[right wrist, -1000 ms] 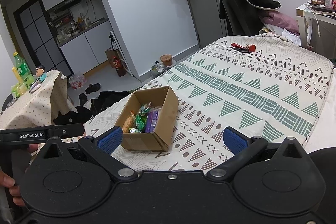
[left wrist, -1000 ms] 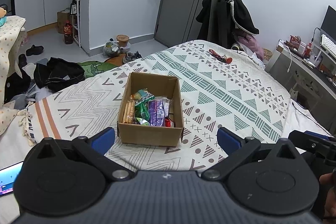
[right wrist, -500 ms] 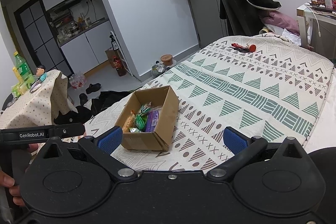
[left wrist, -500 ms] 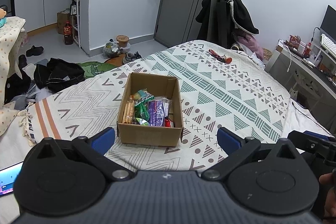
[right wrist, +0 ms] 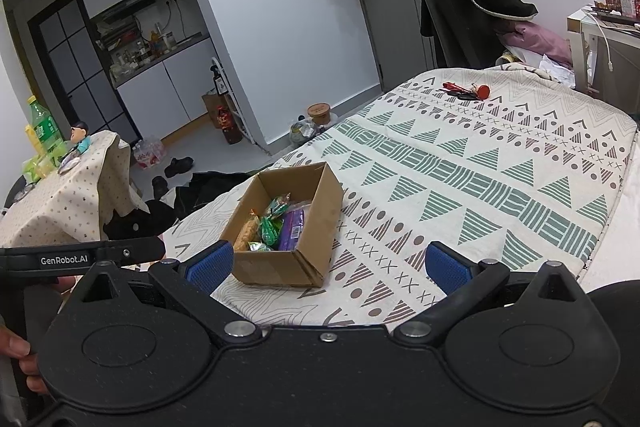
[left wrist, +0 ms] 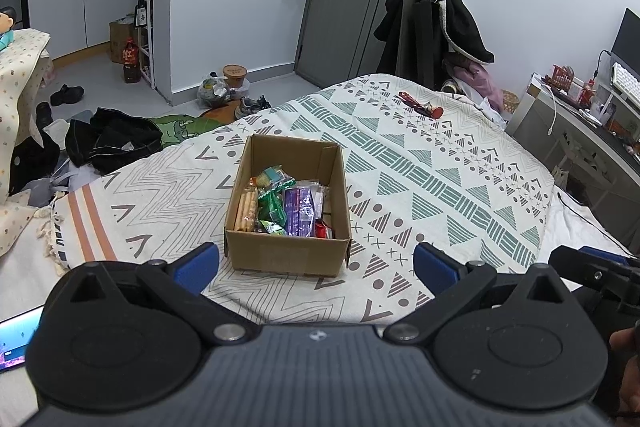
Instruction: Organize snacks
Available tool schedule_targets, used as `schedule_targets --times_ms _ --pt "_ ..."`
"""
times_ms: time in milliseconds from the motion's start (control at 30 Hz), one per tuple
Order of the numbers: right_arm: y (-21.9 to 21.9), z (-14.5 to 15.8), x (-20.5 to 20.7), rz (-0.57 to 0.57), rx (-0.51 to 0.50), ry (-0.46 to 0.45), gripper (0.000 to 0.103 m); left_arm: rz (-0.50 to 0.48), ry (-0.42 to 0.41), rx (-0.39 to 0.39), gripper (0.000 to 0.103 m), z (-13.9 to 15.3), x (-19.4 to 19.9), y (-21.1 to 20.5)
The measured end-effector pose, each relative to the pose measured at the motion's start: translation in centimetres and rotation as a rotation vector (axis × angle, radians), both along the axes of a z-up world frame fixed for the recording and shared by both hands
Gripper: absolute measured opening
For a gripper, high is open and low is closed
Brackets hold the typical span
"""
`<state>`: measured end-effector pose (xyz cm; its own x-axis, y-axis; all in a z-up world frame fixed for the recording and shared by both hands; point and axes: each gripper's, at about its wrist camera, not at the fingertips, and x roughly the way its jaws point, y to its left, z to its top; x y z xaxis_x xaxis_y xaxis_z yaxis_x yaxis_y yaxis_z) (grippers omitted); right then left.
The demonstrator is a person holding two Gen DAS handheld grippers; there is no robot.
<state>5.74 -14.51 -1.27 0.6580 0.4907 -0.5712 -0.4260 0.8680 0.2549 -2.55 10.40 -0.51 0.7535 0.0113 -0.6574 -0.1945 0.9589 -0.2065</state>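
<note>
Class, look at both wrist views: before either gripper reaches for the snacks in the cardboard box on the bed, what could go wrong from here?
1. The cardboard box sits on a soft bedspread, so a push might slide or tip it.
2. The snacks are packed tight: the purple packet lies against the green packet, so one grasp may drag out both.
3. The left gripper and right gripper, both open, point at the same box and could collide.

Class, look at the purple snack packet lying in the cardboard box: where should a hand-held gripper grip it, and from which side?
Probably from above. The purple packet lies flat, hemmed in by the cardboard box walls and the green packet, so no side approach is open. Close the fingers across its narrow width, near the middle.
</note>
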Motion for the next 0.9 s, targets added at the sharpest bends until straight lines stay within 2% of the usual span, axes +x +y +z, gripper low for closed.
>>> schedule_targets --times_ms 900 --pt "0.30 -0.08 -0.02 0.008 -0.007 0.002 0.103 -0.010 0.003 -0.002 0.103 -0.28 -0.40 0.10"
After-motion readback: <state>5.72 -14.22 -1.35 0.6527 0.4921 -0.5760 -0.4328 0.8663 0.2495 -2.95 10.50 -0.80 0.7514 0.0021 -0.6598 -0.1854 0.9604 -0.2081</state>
